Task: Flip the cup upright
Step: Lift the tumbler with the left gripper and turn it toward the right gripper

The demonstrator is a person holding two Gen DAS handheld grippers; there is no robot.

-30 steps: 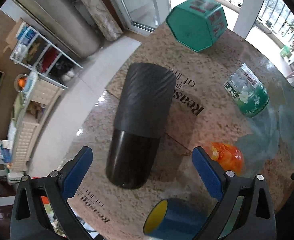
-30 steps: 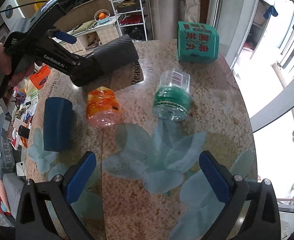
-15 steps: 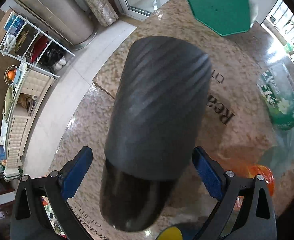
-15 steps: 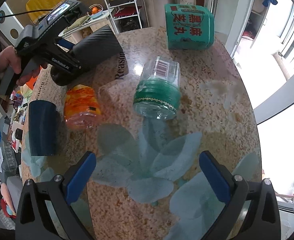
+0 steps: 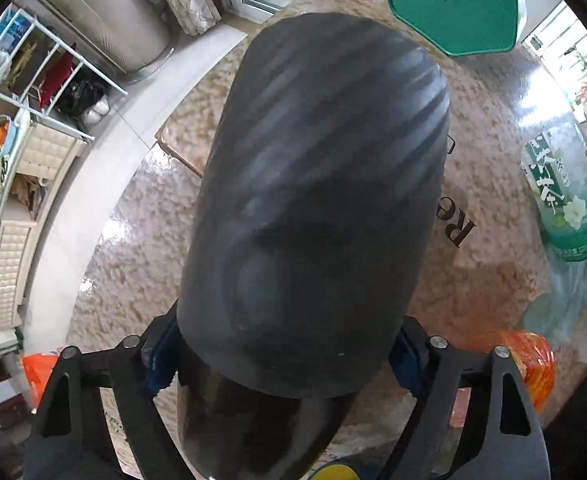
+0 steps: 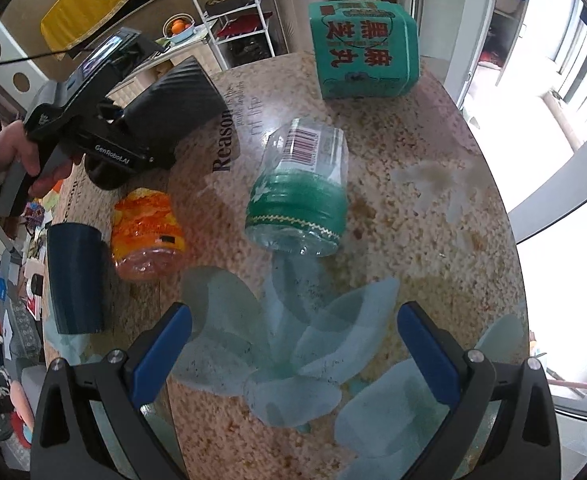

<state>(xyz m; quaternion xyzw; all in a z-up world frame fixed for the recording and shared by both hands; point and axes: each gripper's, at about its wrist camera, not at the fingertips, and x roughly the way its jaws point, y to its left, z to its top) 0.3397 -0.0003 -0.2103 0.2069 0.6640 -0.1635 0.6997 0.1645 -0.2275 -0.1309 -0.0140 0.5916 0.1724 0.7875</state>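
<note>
A tall black cup [image 5: 313,208] with a ribbed carbon-pattern sleeve lies on its side on the round speckled table [image 5: 489,128] and fills the left wrist view. My left gripper [image 5: 281,356] is shut on the black cup, its blue pads pressed on both sides near the sleeve's edge. In the right wrist view the same cup [image 6: 177,100] lies at the far left with the left gripper [image 6: 141,136] over it. My right gripper [image 6: 293,340] is open and empty above the table's near part.
A dark blue cup [image 6: 75,280] lies on its side at the left edge. An orange bottle [image 6: 147,236] and a green-labelled clear bottle [image 6: 299,196] lie on the table. A green hexagonal box [image 6: 363,56] stands at the far side.
My left gripper has moved forward over the black cup and shut on it. My right gripper has stayed open and drifted slightly.
</note>
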